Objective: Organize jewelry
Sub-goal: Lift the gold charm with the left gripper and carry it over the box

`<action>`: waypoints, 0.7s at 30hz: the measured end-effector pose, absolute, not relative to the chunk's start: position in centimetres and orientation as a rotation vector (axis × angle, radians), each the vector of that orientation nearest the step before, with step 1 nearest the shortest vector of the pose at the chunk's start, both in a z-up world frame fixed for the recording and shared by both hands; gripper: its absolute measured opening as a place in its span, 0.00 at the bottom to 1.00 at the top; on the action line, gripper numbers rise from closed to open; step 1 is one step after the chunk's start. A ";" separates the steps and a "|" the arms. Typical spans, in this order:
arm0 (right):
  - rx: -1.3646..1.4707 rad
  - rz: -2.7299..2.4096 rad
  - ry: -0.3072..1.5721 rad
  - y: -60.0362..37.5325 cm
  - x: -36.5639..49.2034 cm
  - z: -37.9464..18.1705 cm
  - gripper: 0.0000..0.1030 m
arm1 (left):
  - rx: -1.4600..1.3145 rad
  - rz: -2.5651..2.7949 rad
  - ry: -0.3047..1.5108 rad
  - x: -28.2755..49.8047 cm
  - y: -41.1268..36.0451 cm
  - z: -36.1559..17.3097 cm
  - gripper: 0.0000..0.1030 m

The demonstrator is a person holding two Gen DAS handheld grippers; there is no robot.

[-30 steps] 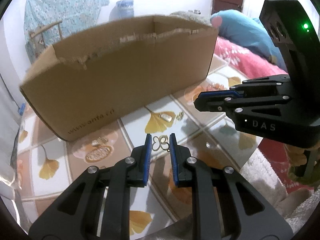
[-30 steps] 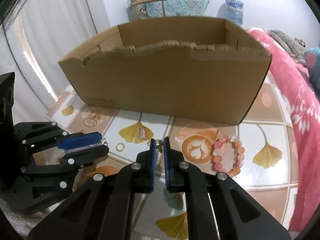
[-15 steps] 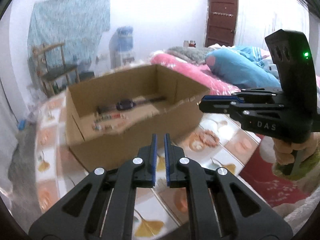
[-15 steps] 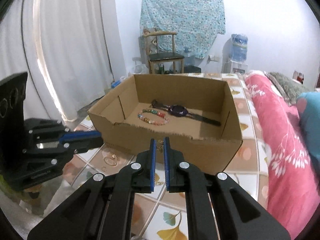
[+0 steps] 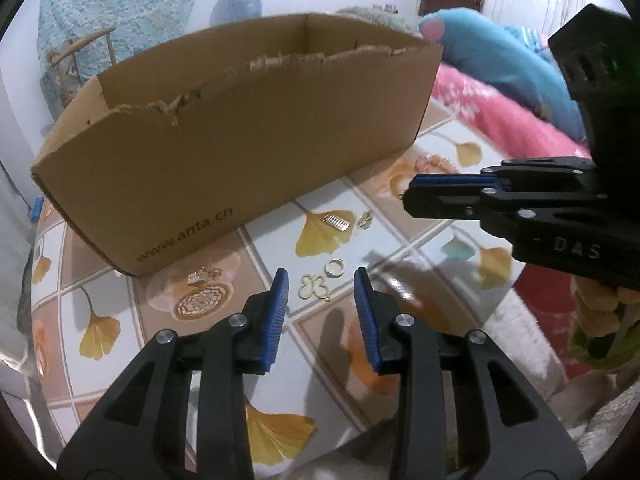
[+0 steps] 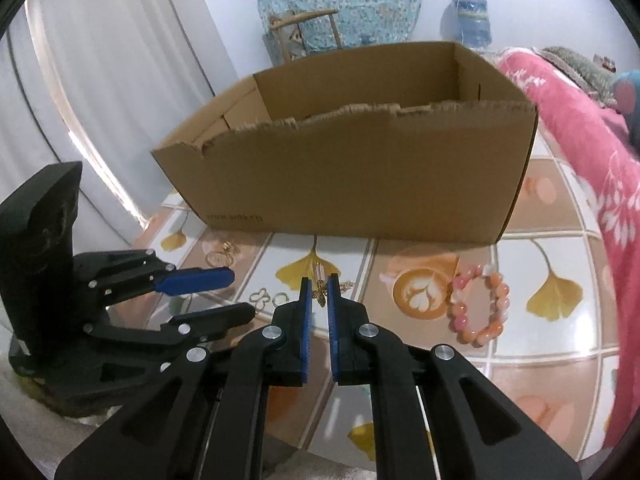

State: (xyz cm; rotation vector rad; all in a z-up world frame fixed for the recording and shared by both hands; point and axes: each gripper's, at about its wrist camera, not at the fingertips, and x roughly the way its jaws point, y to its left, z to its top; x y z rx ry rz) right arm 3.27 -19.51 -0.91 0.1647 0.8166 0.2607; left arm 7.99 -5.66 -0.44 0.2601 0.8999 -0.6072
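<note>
A torn-rimmed cardboard box (image 5: 240,140) (image 6: 360,184) stands on the patterned tile floor. In front of it lie a gold butterfly-outline pendant (image 5: 314,287) (image 6: 262,295), a gold ring (image 5: 335,268) (image 6: 280,299), a gold comb piece (image 5: 338,223) and a pink bead bracelet (image 6: 480,304). My left gripper (image 5: 320,280) (image 6: 240,294) hovers low over the pendant. Its jaws are opening, the pendant lies between them on the tile, and the pads do not touch it. My right gripper (image 6: 319,286) (image 5: 412,192) is shut on a small gold butterfly charm (image 6: 320,294), held above the floor near the box's front.
More gold pieces (image 5: 202,276) (image 6: 224,250) lie by the box's left front corner. A bed with a pink blanket (image 6: 580,152) and a blue pillow (image 5: 500,64) runs along the right. A chair (image 6: 304,28) and a water jug (image 6: 468,20) stand behind the box.
Both grippers rose above the box half a second ago and have dropped back to the floor in front of it. The left jaws have spread apart. The right stays shut on its charm.
</note>
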 end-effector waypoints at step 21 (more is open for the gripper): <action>0.203 0.289 0.831 -19.8 4.4 -2.9 0.07 | 0.333 -0.587 0.949 7.9 -6.6 -2.3 0.18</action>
